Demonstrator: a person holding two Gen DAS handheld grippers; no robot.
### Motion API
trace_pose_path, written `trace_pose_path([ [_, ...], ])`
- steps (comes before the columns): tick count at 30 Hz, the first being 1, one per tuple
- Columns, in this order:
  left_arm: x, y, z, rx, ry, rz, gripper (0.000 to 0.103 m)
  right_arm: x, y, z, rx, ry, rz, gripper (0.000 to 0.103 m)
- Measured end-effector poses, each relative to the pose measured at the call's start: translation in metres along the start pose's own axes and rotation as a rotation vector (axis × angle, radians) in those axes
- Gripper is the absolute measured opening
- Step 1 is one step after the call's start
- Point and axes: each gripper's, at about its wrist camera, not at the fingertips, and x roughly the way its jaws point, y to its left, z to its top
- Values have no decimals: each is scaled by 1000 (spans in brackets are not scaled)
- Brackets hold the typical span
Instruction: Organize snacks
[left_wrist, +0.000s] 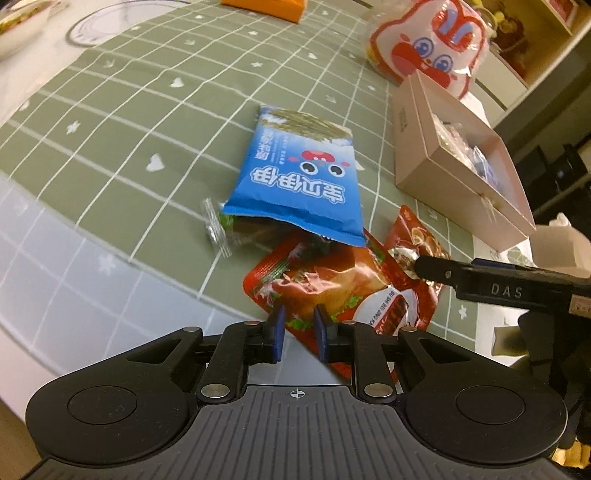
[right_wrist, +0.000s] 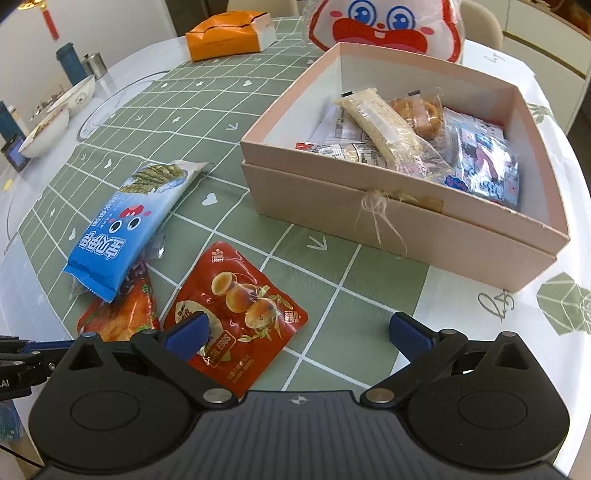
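Observation:
A blue seaweed snack packet (left_wrist: 295, 177) (right_wrist: 125, 225) lies on the green checked cloth, partly over an orange-red meat packet (left_wrist: 325, 284) (right_wrist: 122, 314). A red quail-egg packet (right_wrist: 236, 314) (left_wrist: 413, 251) lies beside them. My left gripper (left_wrist: 298, 328) has its jaws narrowly apart, around the near edge of the orange-red packet. My right gripper (right_wrist: 299, 332) is wide open; its left finger (right_wrist: 188, 330) rests over the quail-egg packet. A pink box (right_wrist: 388, 218) (left_wrist: 436, 173) holds several wrapped snacks.
A clear wrapped snack (left_wrist: 218, 229) pokes out under the blue packet. A cartoon rabbit bag (right_wrist: 388, 26) (left_wrist: 432, 44) stands behind the box. An orange box (right_wrist: 225, 35), bowls (right_wrist: 48, 133) and cups sit at the far left. The table edge is near me.

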Motion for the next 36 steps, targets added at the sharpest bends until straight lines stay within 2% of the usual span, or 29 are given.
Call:
trace_pose_path([
  [9, 11, -9, 21, 137, 23, 10, 22, -16, 5, -32, 100, -48, -69, 103],
  [12, 16, -10, 26, 170, 14, -11, 22, -19, 10, -40, 58, -37, -86, 103],
  [14, 19, -9, 30, 180, 1, -35, 22, -17, 21, -44, -29, -6, -127, 103],
  [17, 24, -4, 36, 164, -14, -87, 22, -20, 24, -47, -41, 2, -119, 103],
  [20, 13, -3, 37, 166, -45, -92, 24, -20, 22, -42, -52, 35, -99, 103],
  [22, 4, -10, 36, 205, -45, -96, 24, -24, 13, -38, -21, 45, -79, 99],
  [24, 1, -24, 31, 253, -20, -94, 24, -31, 0, -35, 39, 18, -73, 96],
  [28, 7, -59, 15, 369, 46, -65, 25, -44, -25, -28, 120, -44, -129, 96],
  [31, 12, -82, 6, 438, 41, -32, 29, -41, -42, -26, 166, -39, -159, 96],
  [34, 17, -93, 4, 455, 57, -49, 30, -34, -50, -32, 203, -11, -138, 97],
  [36, 19, -95, 4, 456, 61, -55, 30, -32, -44, -36, 172, -37, -155, 97],
])
